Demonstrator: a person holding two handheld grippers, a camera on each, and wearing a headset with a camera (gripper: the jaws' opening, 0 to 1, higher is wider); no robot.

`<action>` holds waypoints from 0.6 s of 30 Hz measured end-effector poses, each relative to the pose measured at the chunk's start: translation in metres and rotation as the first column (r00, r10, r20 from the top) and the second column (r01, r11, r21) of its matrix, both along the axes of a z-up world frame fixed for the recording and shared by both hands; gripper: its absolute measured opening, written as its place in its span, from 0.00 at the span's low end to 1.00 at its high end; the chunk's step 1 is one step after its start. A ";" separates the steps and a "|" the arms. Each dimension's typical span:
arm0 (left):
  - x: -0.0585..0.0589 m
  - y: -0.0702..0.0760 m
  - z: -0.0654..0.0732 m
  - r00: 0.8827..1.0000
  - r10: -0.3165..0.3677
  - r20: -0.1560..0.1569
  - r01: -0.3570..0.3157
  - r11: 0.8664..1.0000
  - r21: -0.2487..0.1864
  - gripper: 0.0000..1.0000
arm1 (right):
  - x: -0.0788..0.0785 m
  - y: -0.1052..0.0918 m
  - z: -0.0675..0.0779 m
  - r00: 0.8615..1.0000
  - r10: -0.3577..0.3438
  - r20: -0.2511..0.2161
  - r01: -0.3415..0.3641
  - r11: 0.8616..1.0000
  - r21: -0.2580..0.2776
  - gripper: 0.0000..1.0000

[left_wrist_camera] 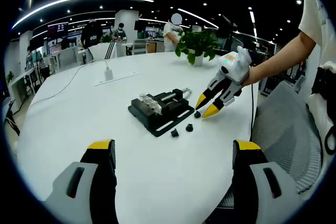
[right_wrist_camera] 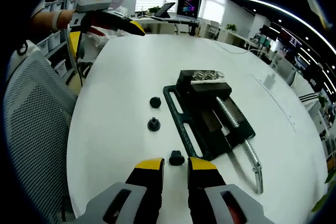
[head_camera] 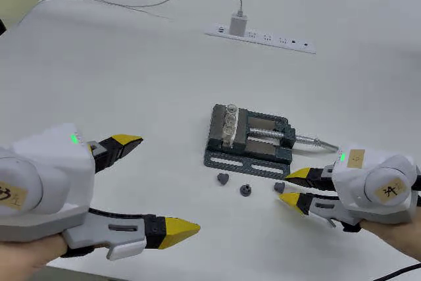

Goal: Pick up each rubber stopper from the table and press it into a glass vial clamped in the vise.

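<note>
Hovering right gripper (head_camera: 287, 187) narrowly parted beside a stopper (right_wrist_camera: 176, 157); left gripper (head_camera: 166, 184) wide, empty.

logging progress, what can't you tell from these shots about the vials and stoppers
- Vials: count and whether any is stoppered; too small in head view, glary in right gripper view.
- Nearest stopper: whether the right gripper touches it; its jaw tips crowd it in both views.

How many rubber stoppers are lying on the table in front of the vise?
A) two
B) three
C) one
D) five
B: three dark stoppers lie in a loose row on the white table, just in front of the vise.
</note>
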State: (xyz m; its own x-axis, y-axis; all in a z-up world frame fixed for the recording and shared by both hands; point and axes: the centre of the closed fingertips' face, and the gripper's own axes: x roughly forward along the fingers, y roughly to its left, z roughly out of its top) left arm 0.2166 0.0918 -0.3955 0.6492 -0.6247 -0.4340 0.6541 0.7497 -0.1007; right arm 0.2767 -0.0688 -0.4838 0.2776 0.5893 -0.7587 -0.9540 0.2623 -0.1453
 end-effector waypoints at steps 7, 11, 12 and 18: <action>0.000 0.000 -0.002 1.000 0.003 -0.005 -0.003 1.000 -0.003 0.91 | 0.001 -0.001 -0.002 1.000 0.005 -0.005 -0.005 1.000 -0.003 0.12; 0.000 0.000 -0.003 1.000 0.006 -0.009 -0.006 1.000 -0.008 0.91 | 0.001 -0.001 -0.003 1.000 0.005 -0.003 -0.005 1.000 -0.005 0.11; 0.000 0.000 -0.004 1.000 0.005 -0.011 -0.005 1.000 -0.007 0.91 | 0.001 -0.001 -0.003 1.000 0.007 -0.002 -0.007 1.000 -0.005 0.10; -0.001 -0.003 -0.007 1.000 0.005 -0.020 -0.005 1.000 -0.010 0.90 | 0.002 -0.001 -0.003 1.000 0.013 0.007 -0.013 1.000 -0.004 0.09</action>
State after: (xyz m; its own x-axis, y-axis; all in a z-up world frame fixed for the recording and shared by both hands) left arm 0.2156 0.0889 -0.4023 0.6434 -0.6261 -0.4405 0.6484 0.7516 -0.1212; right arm 0.2788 -0.0700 -0.4869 0.2749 0.5903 -0.7589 -0.9564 0.2491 -0.1526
